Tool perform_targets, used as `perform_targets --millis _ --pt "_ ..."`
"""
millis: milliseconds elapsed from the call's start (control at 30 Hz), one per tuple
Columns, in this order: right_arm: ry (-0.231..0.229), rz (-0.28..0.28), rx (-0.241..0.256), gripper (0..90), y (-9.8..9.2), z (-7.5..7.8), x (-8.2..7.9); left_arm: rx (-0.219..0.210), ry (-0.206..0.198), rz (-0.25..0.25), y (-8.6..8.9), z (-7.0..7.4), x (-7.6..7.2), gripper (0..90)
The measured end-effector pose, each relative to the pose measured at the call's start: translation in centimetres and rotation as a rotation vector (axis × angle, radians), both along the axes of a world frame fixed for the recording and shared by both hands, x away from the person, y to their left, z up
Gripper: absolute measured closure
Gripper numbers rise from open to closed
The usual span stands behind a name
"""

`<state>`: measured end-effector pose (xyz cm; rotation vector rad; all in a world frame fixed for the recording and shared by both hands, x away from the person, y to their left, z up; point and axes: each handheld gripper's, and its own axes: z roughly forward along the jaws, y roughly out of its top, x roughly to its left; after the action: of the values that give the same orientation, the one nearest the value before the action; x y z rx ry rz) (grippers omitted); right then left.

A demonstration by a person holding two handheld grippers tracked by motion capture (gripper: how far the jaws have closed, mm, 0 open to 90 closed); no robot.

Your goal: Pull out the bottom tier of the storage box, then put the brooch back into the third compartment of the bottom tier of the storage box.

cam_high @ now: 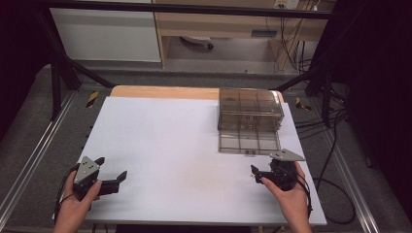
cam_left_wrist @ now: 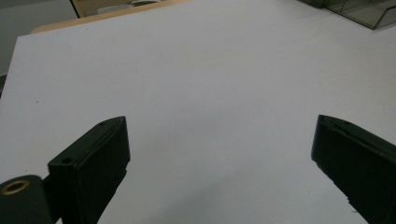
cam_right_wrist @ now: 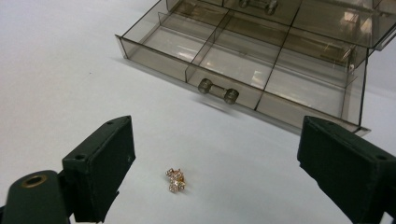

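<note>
Presently the right claw stands wide open above a small gold, stone-set earring lying on the white desk, between its jaws. Beyond, a smoked-acrylic drawer organizer has its bottom drawer pulled out. The left claw gapes open, gripping nothing.

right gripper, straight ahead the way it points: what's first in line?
Likely the small gold jewelled piece on the table, lying between the open jaws of the right gripper. Beyond it stands the pulled-out drawer of the clear organiser, front handle facing the gripper.

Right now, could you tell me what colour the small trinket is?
Gold with sparkling clear stones, trinket; best in the right gripper view.
</note>
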<state>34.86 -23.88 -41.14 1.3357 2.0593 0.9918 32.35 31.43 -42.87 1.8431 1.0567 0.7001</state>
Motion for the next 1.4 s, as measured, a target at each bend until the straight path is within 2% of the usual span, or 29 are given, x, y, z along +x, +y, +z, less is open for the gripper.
perform_targets --millis 133,233,367,500,633,767,867,967,1100,1167,1400 --pt "0.01 0.025 -0.019 9.1 0.1 -0.4 -0.2 -0.017 -0.004 0.018 0.5 0.2 0.0 4.5" --pt "0.017 0.037 -0.014 8.0 0.1 -0.5 -0.2 -0.023 -0.001 0.034 1.0 0.1 0.2 4.5" --pt "0.03 0.043 -0.001 7.8 0.0 -0.8 -0.1 -0.024 -0.005 0.04 1.2 0.2 0.2 4.7" --pt "0.036 0.038 -0.019 8.5 -0.1 -1.0 -0.1 -0.029 0.0 0.045 1.2 0.2 0.2 4.6" --pt "0.046 0.036 -0.007 8.5 -0.1 -1.1 0.0 -0.024 -0.004 0.034 1.1 0.3 0.1 4.6" --pt "0.04 0.053 -0.033 8.8 0.2 -1.3 -0.1 -0.029 -0.005 0.045 1.2 0.3 0.1 4.6" --pt "0.064 0.057 -0.031 9.1 0.4 -1.6 0.1 -0.03 -0.005 0.04 1.2 0.3 0.1 4.6" --pt "0.063 0.063 -0.04 9.9 0.6 -1.6 0.0 -0.023 0.003 0.04 1.1 0.1 0.3 4.7" --pt "0.085 0.064 -0.049 9.9 0.5 -2.0 0.3 -0.014 0.004 0.031 0.9 0.1 0.1 4.7" --pt "0.076 0.061 -0.051 9.9 0.5 -2.0 0.2 -0.011 0.007 0.03 0.9 0.1 0.1 4.7" --pt "0.093 0.059 -0.057 10.0 0.5 -2.2 0.3 -0.01 0.004 0.025 0.8 0.1 0.0 4.7"
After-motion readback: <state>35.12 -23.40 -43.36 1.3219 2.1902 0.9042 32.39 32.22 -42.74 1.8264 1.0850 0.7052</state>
